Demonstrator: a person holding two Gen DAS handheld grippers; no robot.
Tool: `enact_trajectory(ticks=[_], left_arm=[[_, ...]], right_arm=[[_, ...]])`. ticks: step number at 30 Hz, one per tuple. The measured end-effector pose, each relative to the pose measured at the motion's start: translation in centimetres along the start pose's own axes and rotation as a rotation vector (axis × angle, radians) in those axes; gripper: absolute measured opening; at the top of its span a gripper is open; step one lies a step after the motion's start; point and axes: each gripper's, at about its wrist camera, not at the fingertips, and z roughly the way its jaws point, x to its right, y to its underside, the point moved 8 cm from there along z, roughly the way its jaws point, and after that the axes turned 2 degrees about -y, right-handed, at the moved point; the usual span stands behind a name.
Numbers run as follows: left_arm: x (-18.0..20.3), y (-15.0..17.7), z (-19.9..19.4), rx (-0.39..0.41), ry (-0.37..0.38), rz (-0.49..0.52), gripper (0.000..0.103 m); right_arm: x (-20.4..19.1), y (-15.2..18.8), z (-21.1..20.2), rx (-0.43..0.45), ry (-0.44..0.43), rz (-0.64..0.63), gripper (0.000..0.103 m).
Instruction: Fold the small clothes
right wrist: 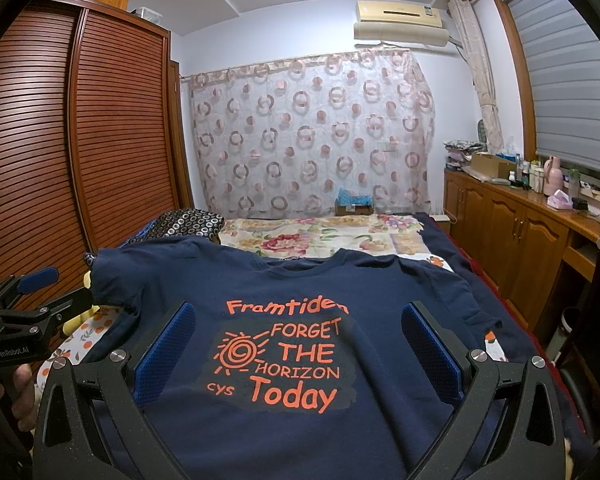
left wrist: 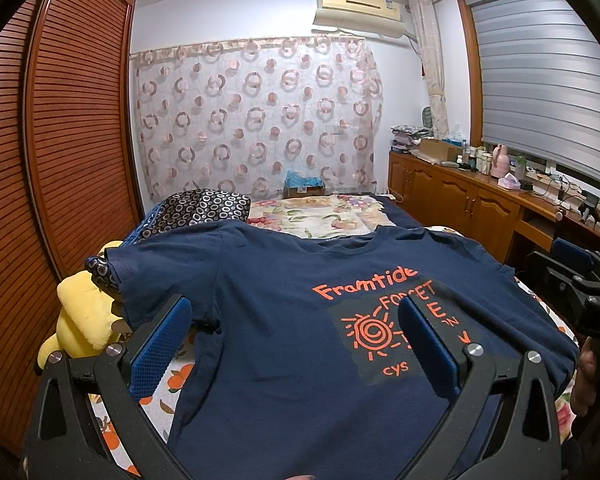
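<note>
A navy T-shirt (left wrist: 268,320) with orange print lies flat, front up, on the bed, collar at the far side; it also shows in the right wrist view (right wrist: 300,280). My left gripper (left wrist: 296,340) is open above the shirt's lower left half, its blue pads (left wrist: 160,344) wide apart and empty. My right gripper (right wrist: 298,348) is open above the printed chest, empty. Each gripper shows at the edge of the other's view: the right one (left wrist: 580,292) and the left one (right wrist: 32,304).
A yellow plush toy (left wrist: 84,320) and a dark patterned pillow (left wrist: 204,208) lie at the bed's left. A floral bedspread (left wrist: 320,212) covers the far end. A slatted wardrobe (left wrist: 60,140) stands left, a cluttered wooden cabinet (left wrist: 480,196) right.
</note>
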Motion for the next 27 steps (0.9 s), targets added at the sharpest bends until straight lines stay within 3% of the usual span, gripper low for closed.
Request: enact_trajectory(ticks=[27], left_arm=[[0.24, -0.06, -0.12, 0.005, -0.004, 0.008, 0.103]], right_arm=[[-0.06, -0.11, -0.01, 0.001, 0.0, -0.002, 0.102]])
